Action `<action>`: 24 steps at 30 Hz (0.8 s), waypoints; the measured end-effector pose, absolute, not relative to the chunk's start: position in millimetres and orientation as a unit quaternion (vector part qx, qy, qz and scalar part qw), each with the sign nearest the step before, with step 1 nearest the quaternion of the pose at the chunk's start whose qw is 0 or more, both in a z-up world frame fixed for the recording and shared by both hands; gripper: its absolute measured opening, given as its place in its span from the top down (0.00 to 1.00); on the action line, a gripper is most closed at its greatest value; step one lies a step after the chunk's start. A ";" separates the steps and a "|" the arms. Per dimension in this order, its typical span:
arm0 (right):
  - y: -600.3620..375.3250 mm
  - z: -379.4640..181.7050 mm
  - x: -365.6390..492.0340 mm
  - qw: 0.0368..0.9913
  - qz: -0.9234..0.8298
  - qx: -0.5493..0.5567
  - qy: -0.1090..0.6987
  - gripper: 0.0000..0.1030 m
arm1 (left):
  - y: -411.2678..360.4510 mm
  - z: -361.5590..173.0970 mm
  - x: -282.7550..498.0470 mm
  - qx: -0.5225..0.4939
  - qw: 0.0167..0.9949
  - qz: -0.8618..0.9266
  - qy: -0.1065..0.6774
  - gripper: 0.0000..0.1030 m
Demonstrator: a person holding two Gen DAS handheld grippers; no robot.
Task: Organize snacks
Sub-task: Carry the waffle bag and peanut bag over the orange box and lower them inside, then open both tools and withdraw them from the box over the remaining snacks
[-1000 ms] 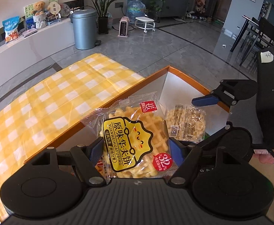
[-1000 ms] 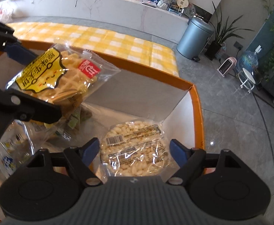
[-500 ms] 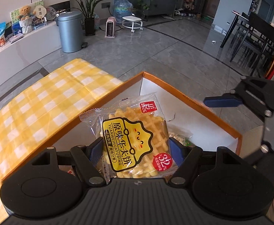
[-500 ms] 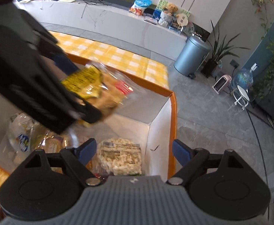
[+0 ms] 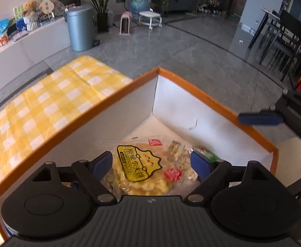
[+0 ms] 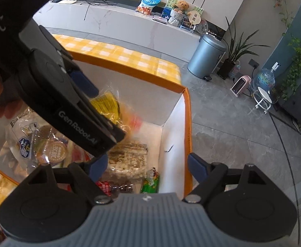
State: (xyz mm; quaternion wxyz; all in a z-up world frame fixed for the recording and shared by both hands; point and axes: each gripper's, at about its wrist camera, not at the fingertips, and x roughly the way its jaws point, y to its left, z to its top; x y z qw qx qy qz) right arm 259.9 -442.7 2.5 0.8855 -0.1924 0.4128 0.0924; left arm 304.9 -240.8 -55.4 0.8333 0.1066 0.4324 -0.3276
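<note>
Your left gripper [image 5: 151, 163] has opened and dropped the waffle packet [image 5: 142, 169], which now lies in the orange-rimmed box [image 5: 191, 86] on other snacks. Your right gripper [image 6: 144, 167] hovers released, empty: that snack looks stowed

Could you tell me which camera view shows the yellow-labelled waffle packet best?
The left wrist view: the clear waffle packet with the yellow label faces it unobstructed. In the right wrist view the left gripper hides most of it.
</note>
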 end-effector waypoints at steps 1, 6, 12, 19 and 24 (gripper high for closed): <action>-441.9 2.5 258.8 0.886 0.093 -0.192 0.412 0.20 | -239.7 -52.2 304.5 0.103 0.836 -0.328 0.428 0.00; -437.1 5.8 257.2 0.887 0.091 -0.189 0.411 0.20 | -227.2 -34.0 294.0 0.092 0.844 -0.328 0.414 0.00; -427.9 18.1 248.3 0.894 0.089 -0.178 0.401 0.20 | -198.8 -6.3 263.1 0.091 0.864 -0.326 0.371 0.00; -400.7 39.6 222.1 0.921 0.072 -0.159 0.348 0.20 | -136.3 22.2 208.6 0.068 0.904 -0.295 0.302 0.04; -369.9 50.1 193.2 0.943 0.073 -0.132 0.295 0.20 | -83.4 22.7 180.4 0.027 0.923 -0.248 0.293 0.14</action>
